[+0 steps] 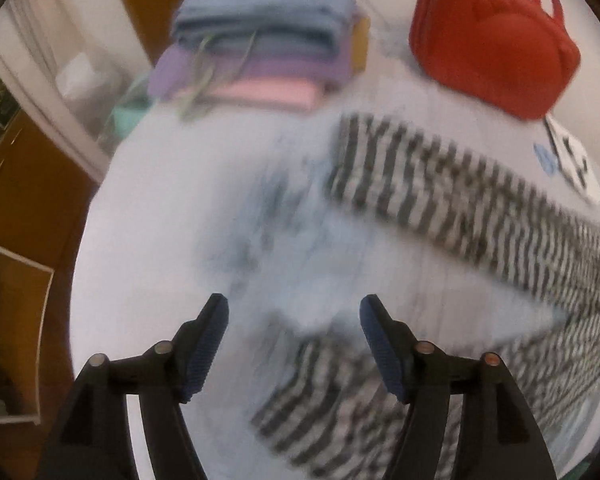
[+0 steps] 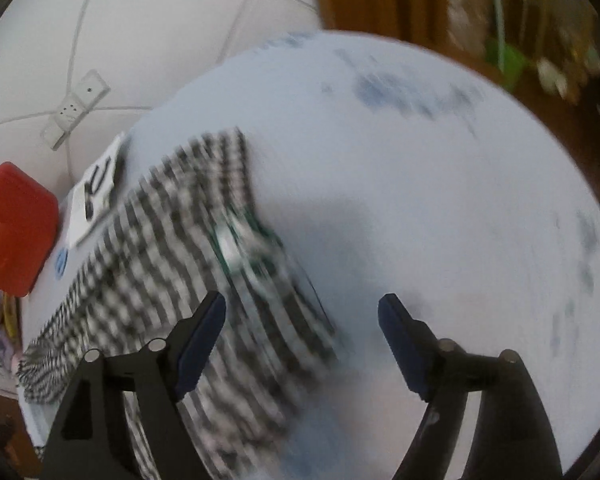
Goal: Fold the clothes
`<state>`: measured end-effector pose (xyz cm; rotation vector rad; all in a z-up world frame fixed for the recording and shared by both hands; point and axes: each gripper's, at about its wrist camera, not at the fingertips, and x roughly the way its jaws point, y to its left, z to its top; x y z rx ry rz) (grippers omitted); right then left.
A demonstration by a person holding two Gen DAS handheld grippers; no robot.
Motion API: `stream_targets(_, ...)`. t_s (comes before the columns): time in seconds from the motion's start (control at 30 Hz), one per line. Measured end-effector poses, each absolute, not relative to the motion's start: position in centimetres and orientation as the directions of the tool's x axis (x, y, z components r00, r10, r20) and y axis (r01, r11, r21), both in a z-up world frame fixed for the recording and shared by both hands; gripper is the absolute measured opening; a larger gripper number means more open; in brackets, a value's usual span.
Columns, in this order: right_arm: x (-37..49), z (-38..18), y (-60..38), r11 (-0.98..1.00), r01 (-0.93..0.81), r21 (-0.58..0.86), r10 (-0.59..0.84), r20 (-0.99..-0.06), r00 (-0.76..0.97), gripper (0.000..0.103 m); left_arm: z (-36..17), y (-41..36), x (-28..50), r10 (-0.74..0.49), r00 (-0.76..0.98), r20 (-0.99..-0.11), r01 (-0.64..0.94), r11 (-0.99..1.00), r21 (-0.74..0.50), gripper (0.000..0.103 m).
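A black-and-white striped garment (image 1: 480, 208) lies spread on a round table with a pale blue cloth (image 1: 160, 208); both views are motion-blurred. In the left wrist view it runs from the middle to the right edge and folds back under my left gripper (image 1: 294, 312). That gripper hovers above it, open, with nothing between its blue pads. In the right wrist view the same garment (image 2: 172, 248) lies to the left, with a green-edged label part (image 2: 236, 248) showing. My right gripper (image 2: 302, 312) stands open over the garment's right edge and the bare cloth, holding nothing.
A stack of folded blue, purple and pink clothes (image 1: 268, 40) sits at the table's far side, with a red bag (image 1: 492, 40) to its right. A white card with black marks (image 1: 576, 160) lies near the rim. A white power strip (image 2: 76, 108) lies on the tiled floor beyond.
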<state>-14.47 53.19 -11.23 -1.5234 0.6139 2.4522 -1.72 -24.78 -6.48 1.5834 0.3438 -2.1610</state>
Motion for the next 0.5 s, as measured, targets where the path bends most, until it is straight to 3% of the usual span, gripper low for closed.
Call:
stream_targets(0.23, -9.5, -12.6, 53.3, -0.856, -0.397, 0.331, -0.137, -0.886, -0.443, 0.079, -11.2, -24.1, 2.9, -0.198, -0.226, -0.954, 0.479, -0.875, 0.069, 0.069)
stream_targets(0.5, -11.7, -13.5, 53.8, -0.829, -0.419, 0.371, -0.166, -0.878, -0.450, 0.083, -14.3, -23.2, 2.6, -0.166, -0.229, -0.959, 0.474, -0.880, 0.039, 0.069)
